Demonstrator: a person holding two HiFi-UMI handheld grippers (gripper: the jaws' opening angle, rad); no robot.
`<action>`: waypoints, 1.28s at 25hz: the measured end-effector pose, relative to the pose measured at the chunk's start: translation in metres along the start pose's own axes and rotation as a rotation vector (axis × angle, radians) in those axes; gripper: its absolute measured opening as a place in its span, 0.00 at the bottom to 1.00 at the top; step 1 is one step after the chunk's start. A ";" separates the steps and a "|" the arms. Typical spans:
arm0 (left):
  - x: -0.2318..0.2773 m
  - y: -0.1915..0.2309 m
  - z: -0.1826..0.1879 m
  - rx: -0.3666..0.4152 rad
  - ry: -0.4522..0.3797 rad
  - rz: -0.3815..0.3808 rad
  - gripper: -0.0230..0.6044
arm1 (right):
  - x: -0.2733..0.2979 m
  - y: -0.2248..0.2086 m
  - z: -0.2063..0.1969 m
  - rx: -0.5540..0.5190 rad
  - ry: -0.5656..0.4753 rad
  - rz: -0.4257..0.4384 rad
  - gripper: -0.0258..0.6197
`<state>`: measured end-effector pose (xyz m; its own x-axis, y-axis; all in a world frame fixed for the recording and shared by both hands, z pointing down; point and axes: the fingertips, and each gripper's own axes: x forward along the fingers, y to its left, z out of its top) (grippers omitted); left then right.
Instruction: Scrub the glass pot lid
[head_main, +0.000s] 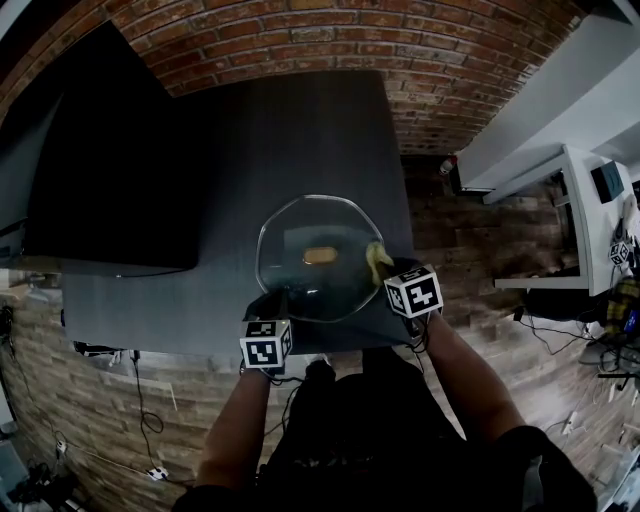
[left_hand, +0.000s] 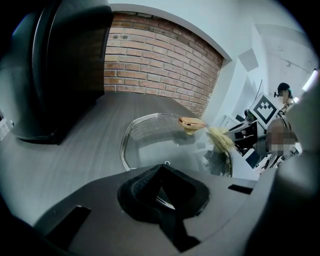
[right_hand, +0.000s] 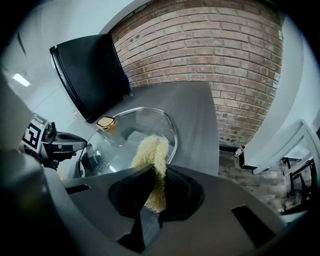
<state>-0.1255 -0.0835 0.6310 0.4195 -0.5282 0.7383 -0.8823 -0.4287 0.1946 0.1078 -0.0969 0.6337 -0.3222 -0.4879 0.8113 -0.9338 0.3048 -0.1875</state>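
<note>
Jaws of the left gripper (left_hand: 160, 169) were clamped on the glass pot lid (head_main: 300, 235) for steadiness, the right gripper (right_hand: 157, 176) jaws on a yellow scrubber (right_hand: 150, 154).

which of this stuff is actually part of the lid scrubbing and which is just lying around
In the job:
glass lid, clamped at its rim by the left tongs
yellow scrubber, gripped in the right tongs

Just lying about:
black screen on the table
small bottle down beside it
</note>
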 end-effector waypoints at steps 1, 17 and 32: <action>0.000 0.000 0.000 -0.003 0.000 0.000 0.09 | 0.000 0.000 0.001 0.002 0.000 0.002 0.12; -0.004 -0.004 0.002 -0.054 -0.001 -0.014 0.09 | -0.005 0.015 0.085 -0.037 -0.118 0.132 0.12; -0.003 -0.003 0.003 -0.119 -0.015 0.005 0.09 | 0.091 0.180 0.141 -0.654 0.202 0.442 0.12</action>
<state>-0.1233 -0.0824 0.6260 0.4170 -0.5416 0.7299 -0.9032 -0.3365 0.2663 -0.1112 -0.2013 0.5956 -0.5474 -0.0728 0.8337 -0.4267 0.8812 -0.2033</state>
